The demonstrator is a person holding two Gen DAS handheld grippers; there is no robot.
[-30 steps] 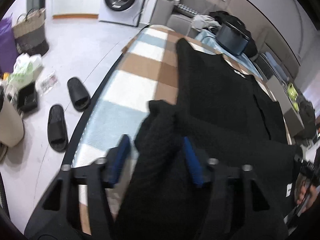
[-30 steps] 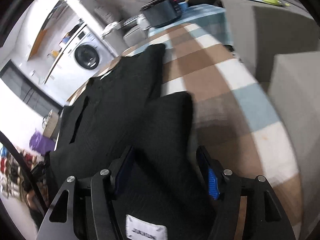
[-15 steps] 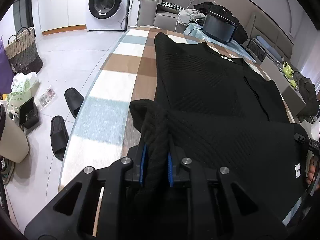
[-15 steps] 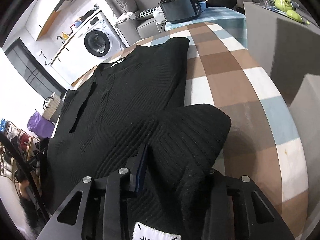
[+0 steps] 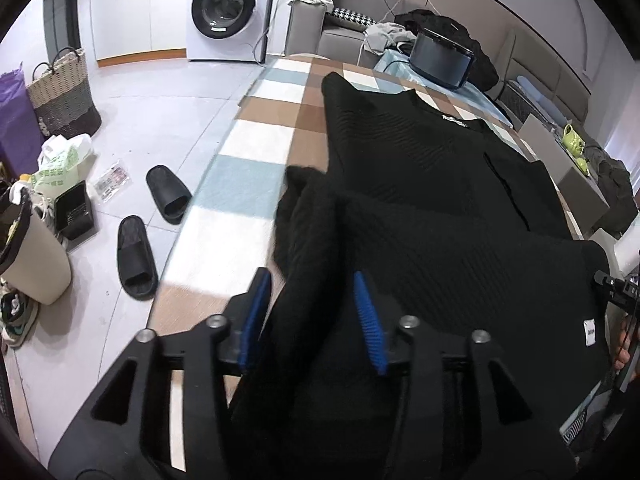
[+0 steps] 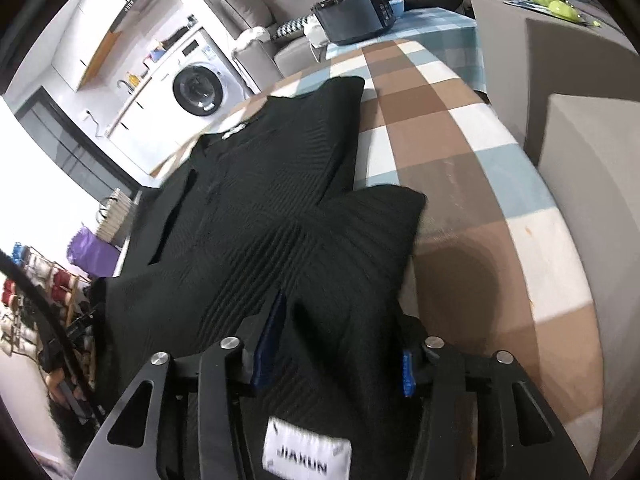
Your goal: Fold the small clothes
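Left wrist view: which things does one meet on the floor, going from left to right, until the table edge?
Purple bag → woven basket → white plastic bag → near slipper → far slipper → checked tablecloth.

Only legible text I get: white label (image 6: 307,457) on the black knit garment (image 6: 256,216), right wrist view, reads "JIAKUN". Same kind of white tag (image 5: 588,332) in the left wrist view is too small to read. Washing machine (image 5: 224,8) stickers are unreadable.
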